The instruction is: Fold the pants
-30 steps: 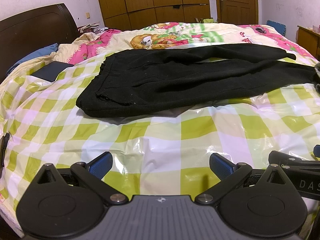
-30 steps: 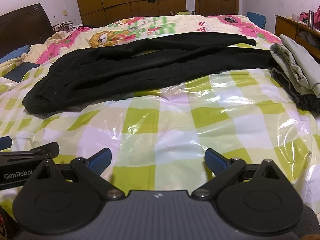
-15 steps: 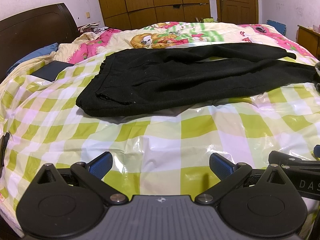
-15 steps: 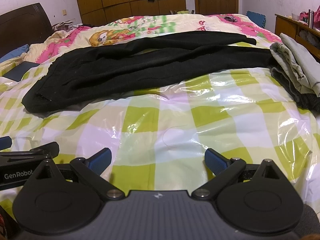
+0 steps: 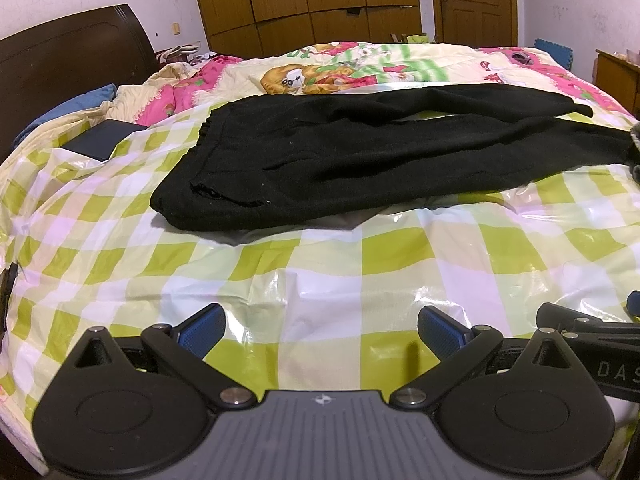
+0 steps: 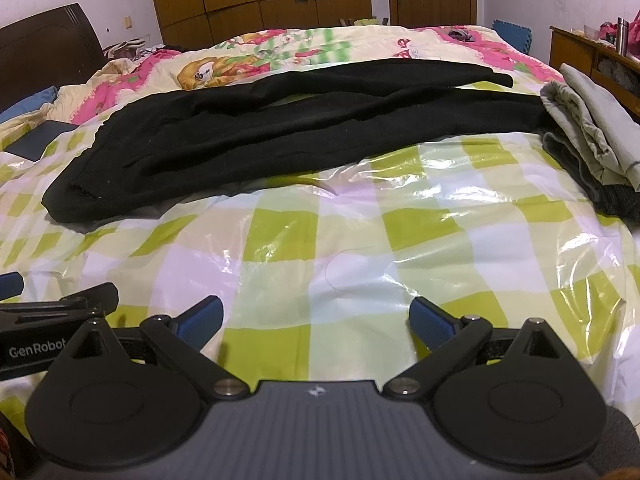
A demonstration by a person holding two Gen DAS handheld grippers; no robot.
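Two tools, the left tool (image 5: 320,330) and the right tool (image 6: 316,318), hang spread wide and empty at the lower frame edge, unmoved over the last second. The black pants (image 5: 380,152) lie flat across mid-frame on the bed (image 5: 360,280); folding hasn't begun.

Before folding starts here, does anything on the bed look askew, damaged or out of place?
Mostly tidy. The black pants lie flat but unfolded, legs splayed slightly apart rather than stacked. Near the waistband, a small ragged gap shows, a pocket opening or a tear; I cannot tell which. A pile of other clothes crowds the leg ends. Both grippers are open.
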